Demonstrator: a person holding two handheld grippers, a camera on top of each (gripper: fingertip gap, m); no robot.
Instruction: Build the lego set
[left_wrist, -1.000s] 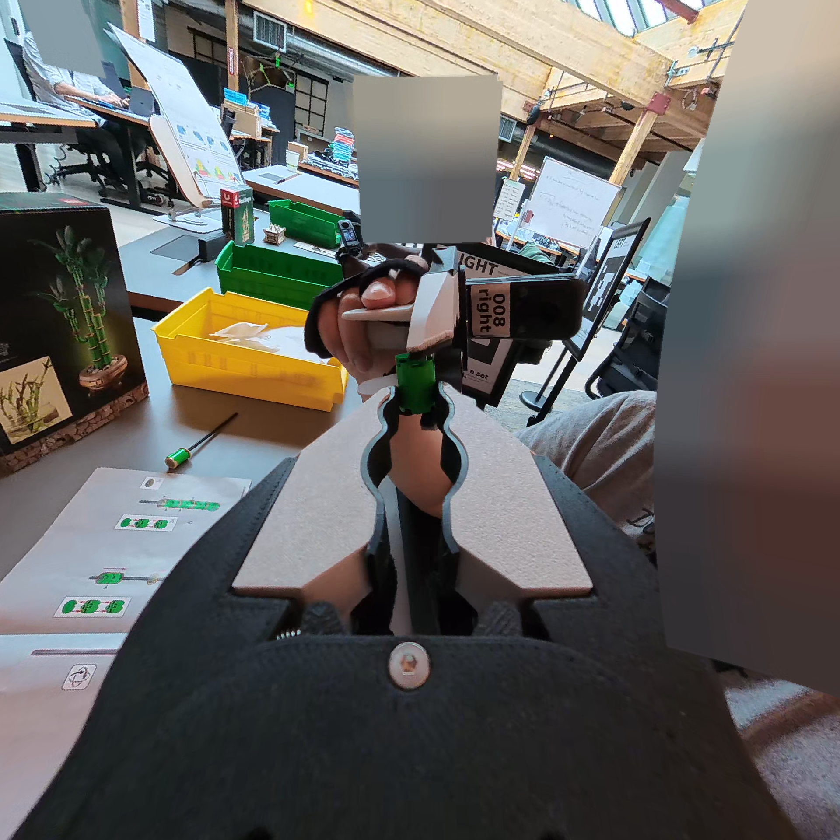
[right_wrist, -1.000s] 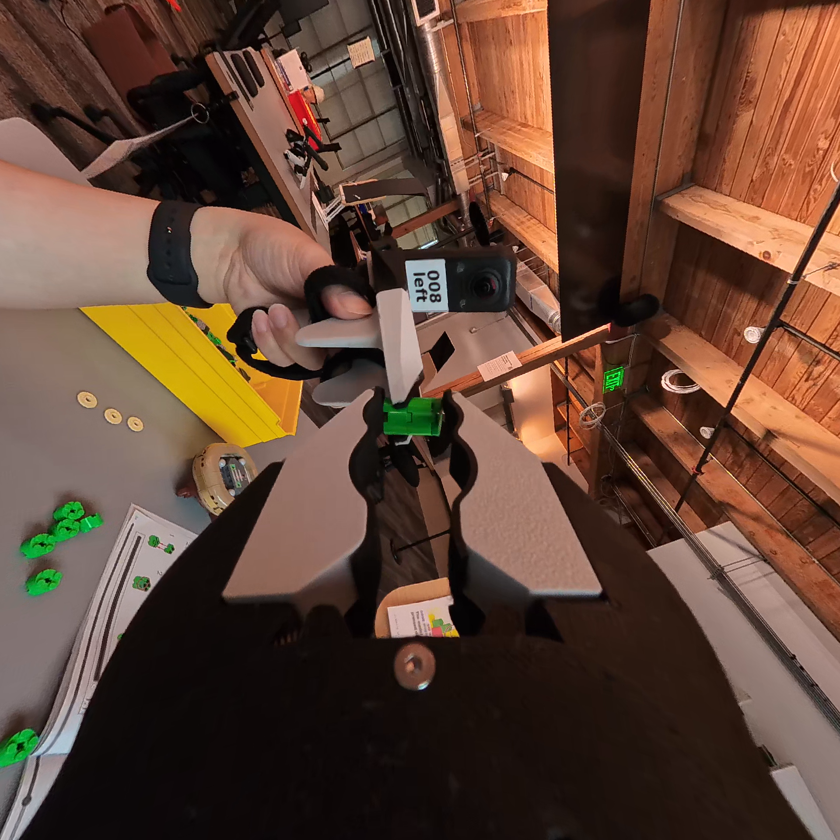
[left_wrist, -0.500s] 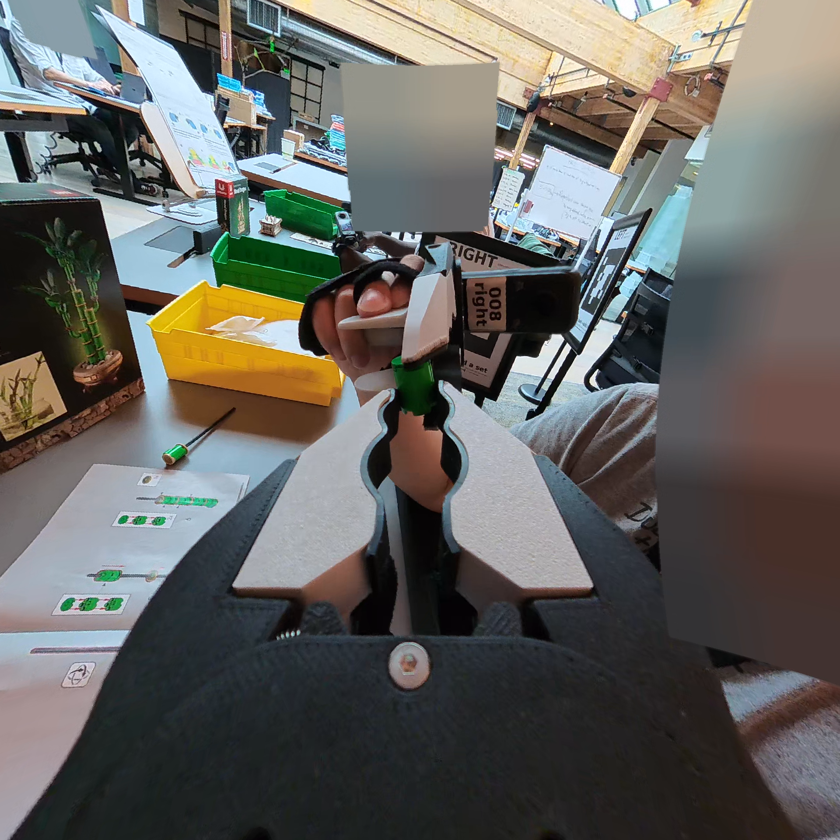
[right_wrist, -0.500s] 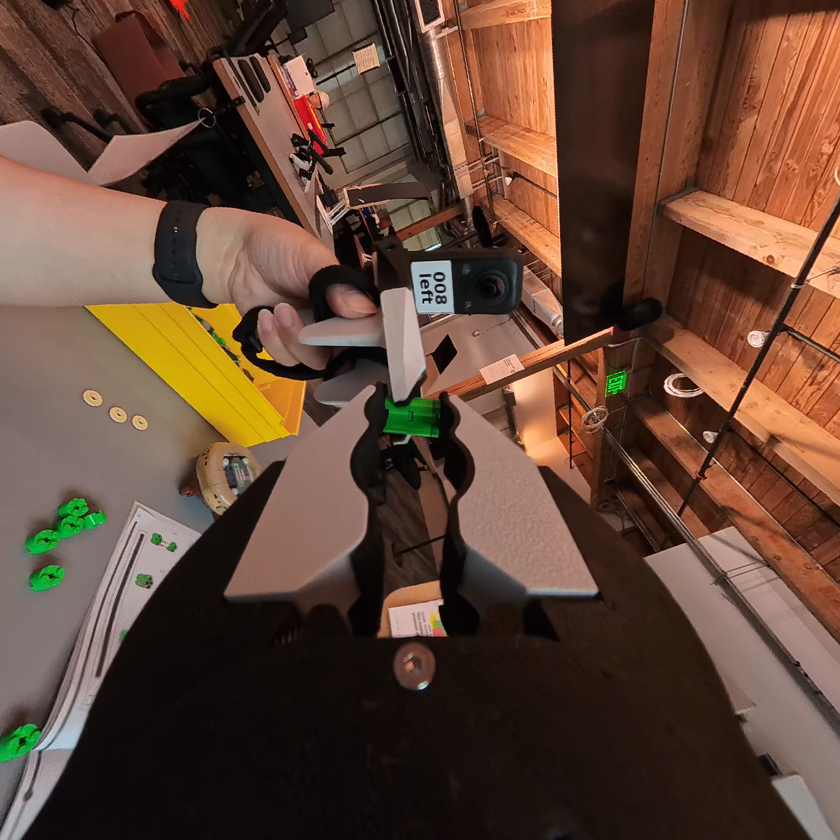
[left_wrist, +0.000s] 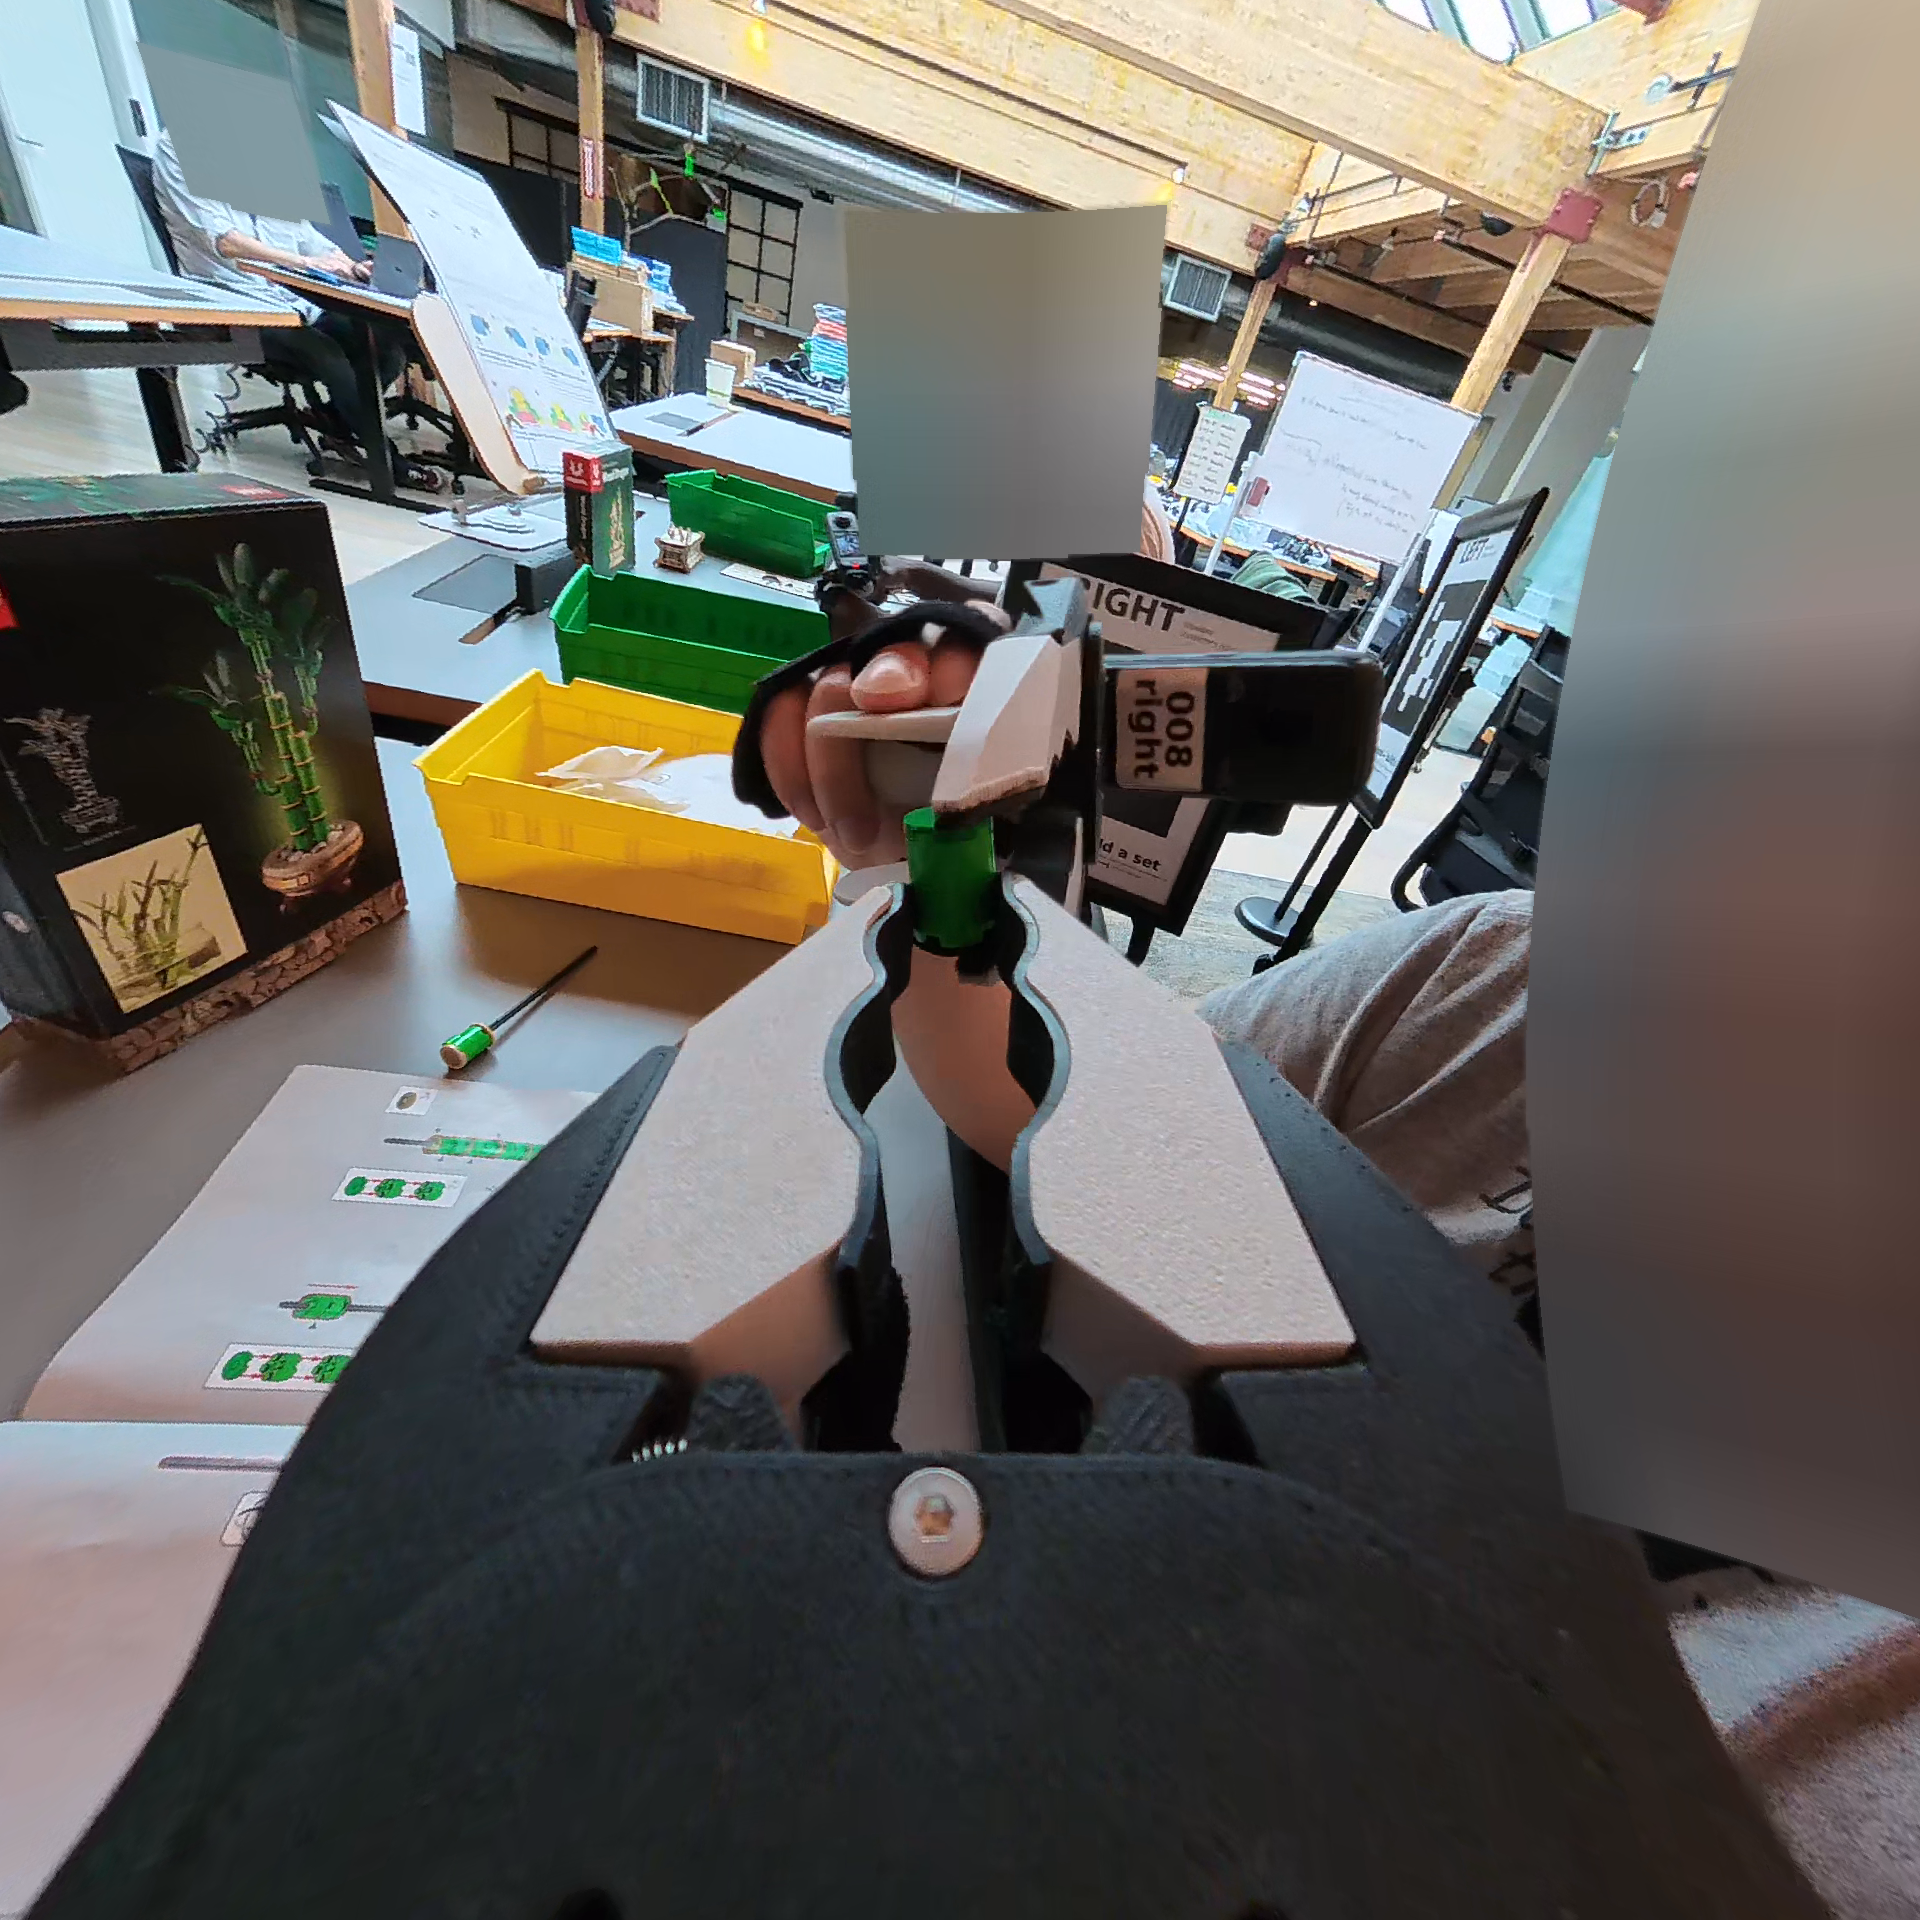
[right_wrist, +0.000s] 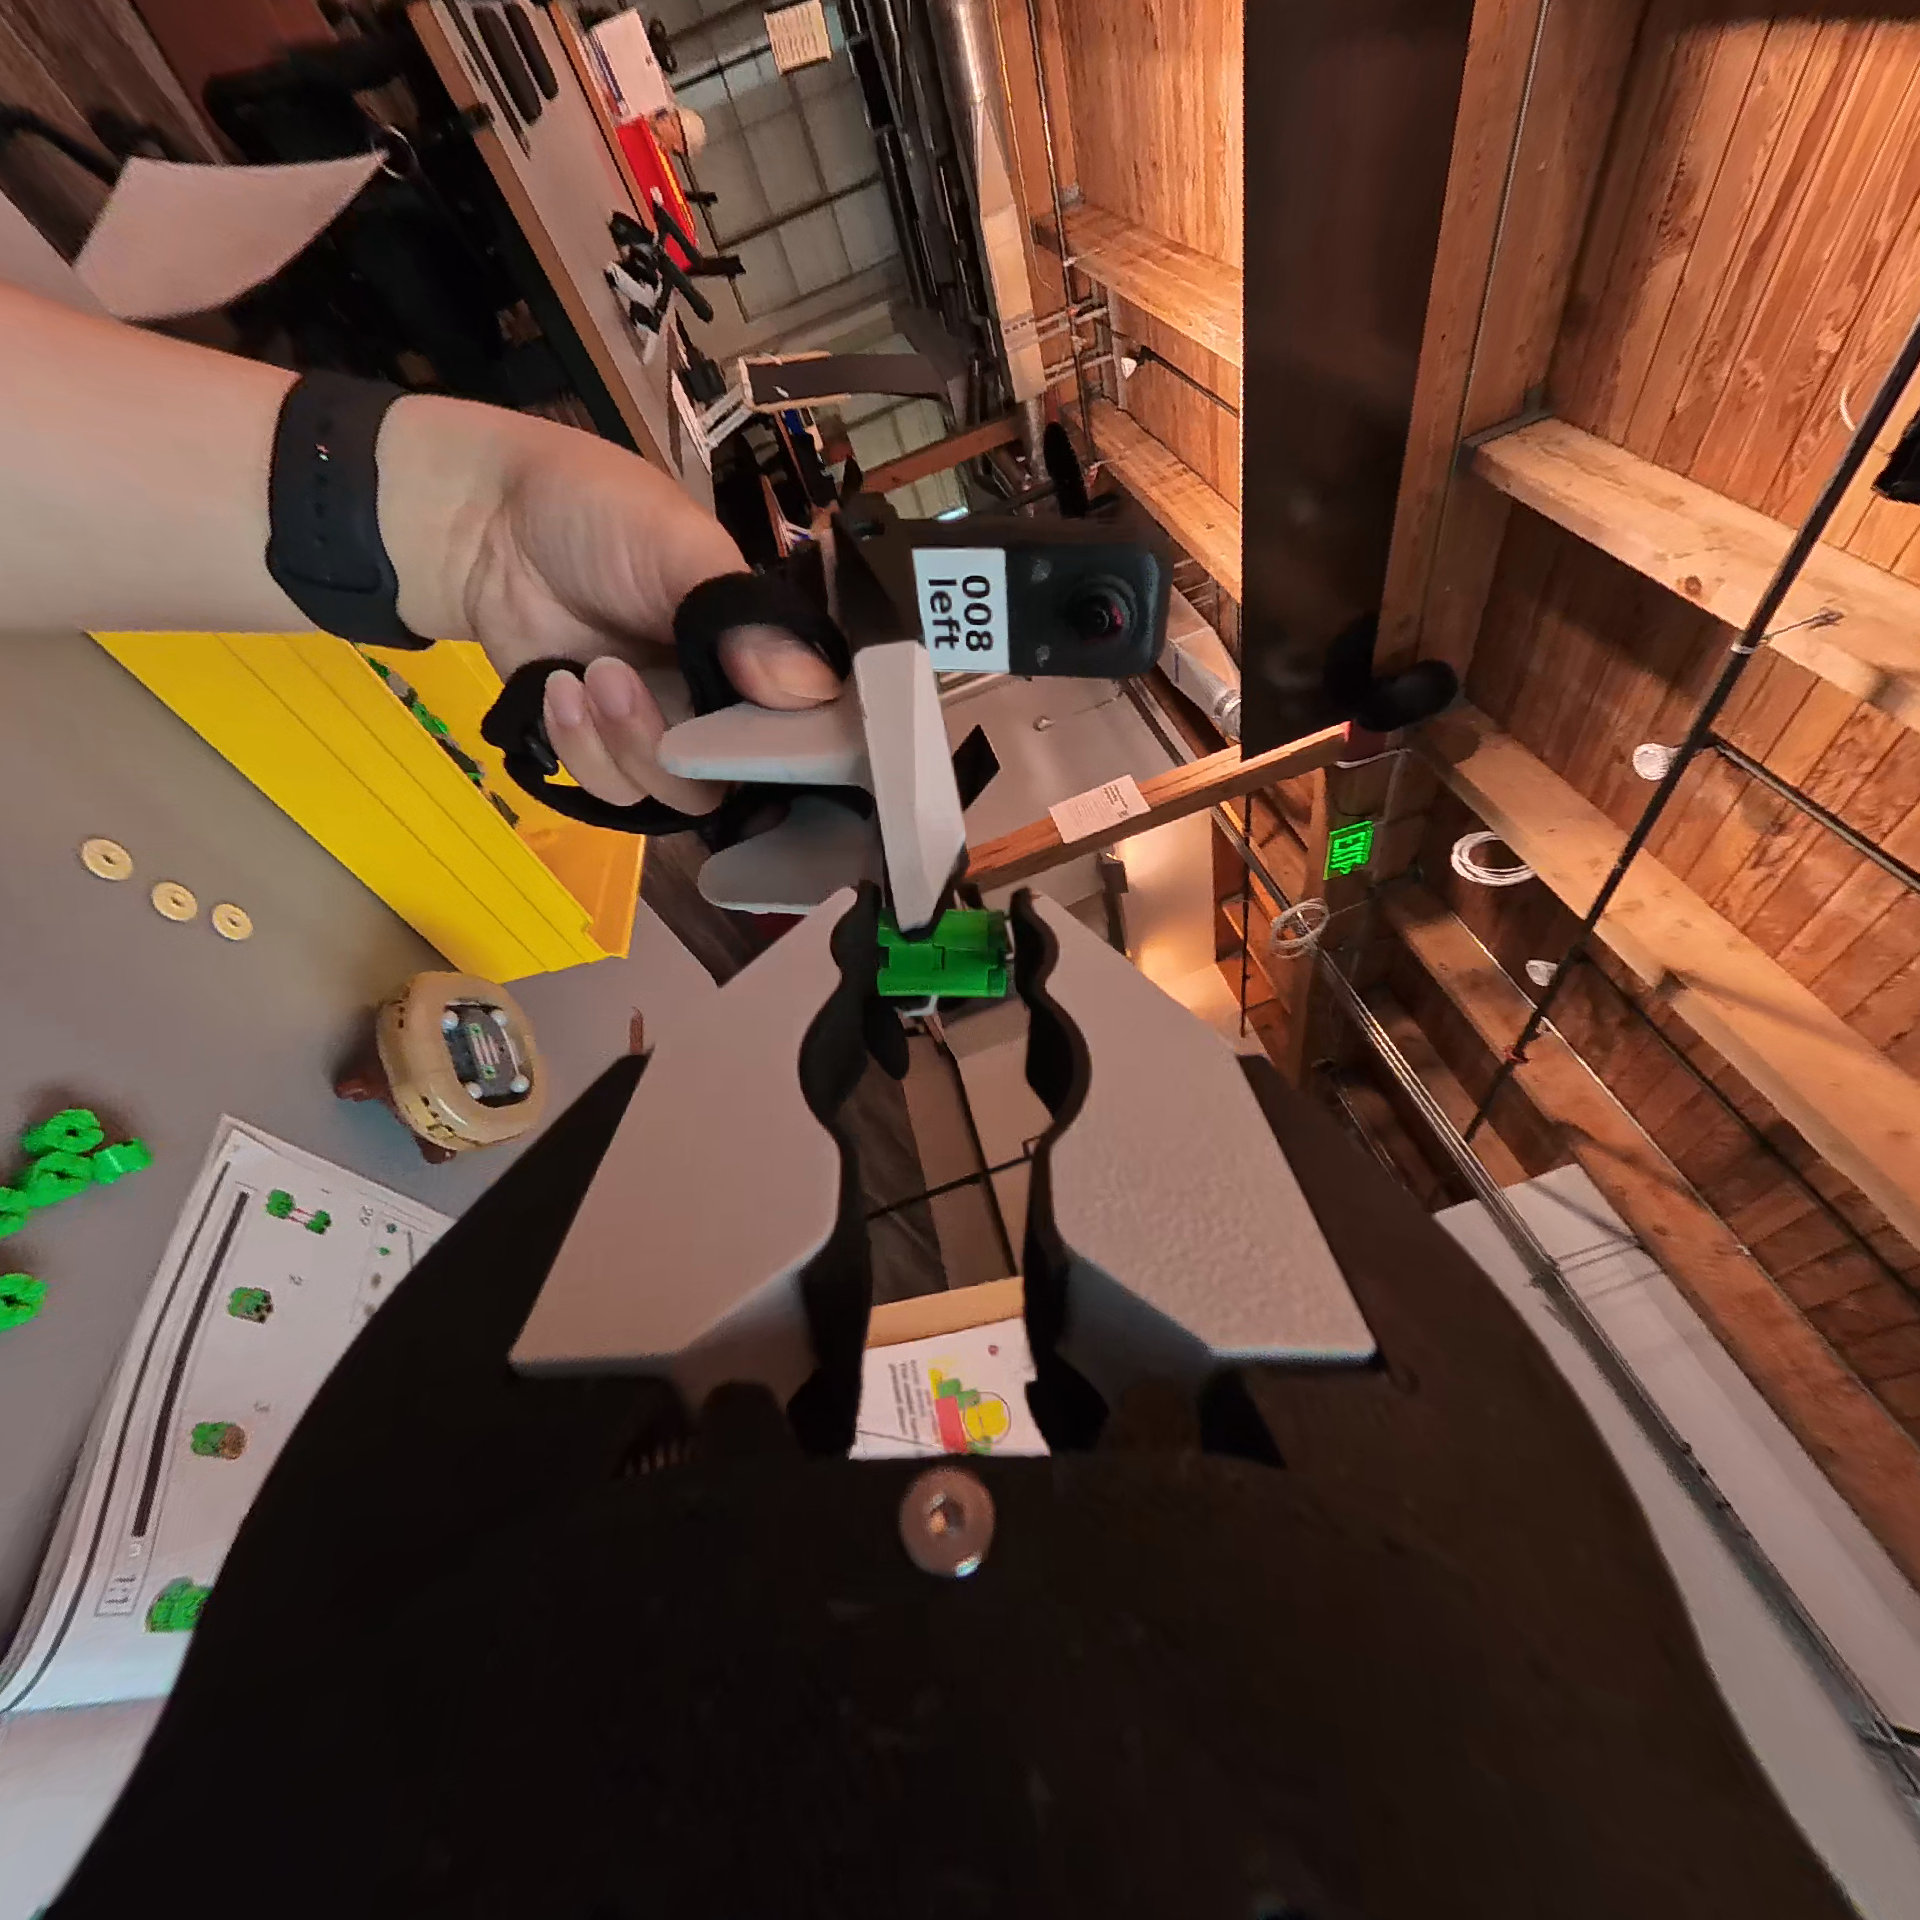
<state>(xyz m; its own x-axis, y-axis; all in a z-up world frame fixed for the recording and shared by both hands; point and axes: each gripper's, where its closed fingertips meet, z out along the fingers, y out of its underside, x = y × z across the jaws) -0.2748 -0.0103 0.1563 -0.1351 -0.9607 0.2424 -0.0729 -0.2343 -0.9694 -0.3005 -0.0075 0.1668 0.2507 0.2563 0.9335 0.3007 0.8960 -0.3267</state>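
Both grippers meet tip to tip in the air above the table edge, closed on one green lego piece. In the left wrist view my left gripper (left_wrist: 951, 896) is shut on the green piece (left_wrist: 948, 878), which stands as a short cylinder between its tips. The right gripper's pale fingers (left_wrist: 997, 727) come down onto it from above. In the right wrist view my right gripper (right_wrist: 940, 951) is shut on the same green piece (right_wrist: 951, 961), with the left gripper's finger (right_wrist: 914, 790) pressing on it from above.
An instruction sheet (left_wrist: 343, 1226) lies on the grey table (left_wrist: 125, 1132), with a black rod with a green end (left_wrist: 499, 1023) and the set's box (left_wrist: 177, 748). Yellow bin (left_wrist: 613, 821), green bin (left_wrist: 675, 634), loose green pieces (right_wrist: 62, 1164), tan discs (right_wrist: 171, 899), a small round base (right_wrist: 462, 1060). Both grippers' tips are close together, under 4 cm apart.
Both grippers stay shut on the green piece. The joined pair has shifted only slightly; the views have tilted a little.
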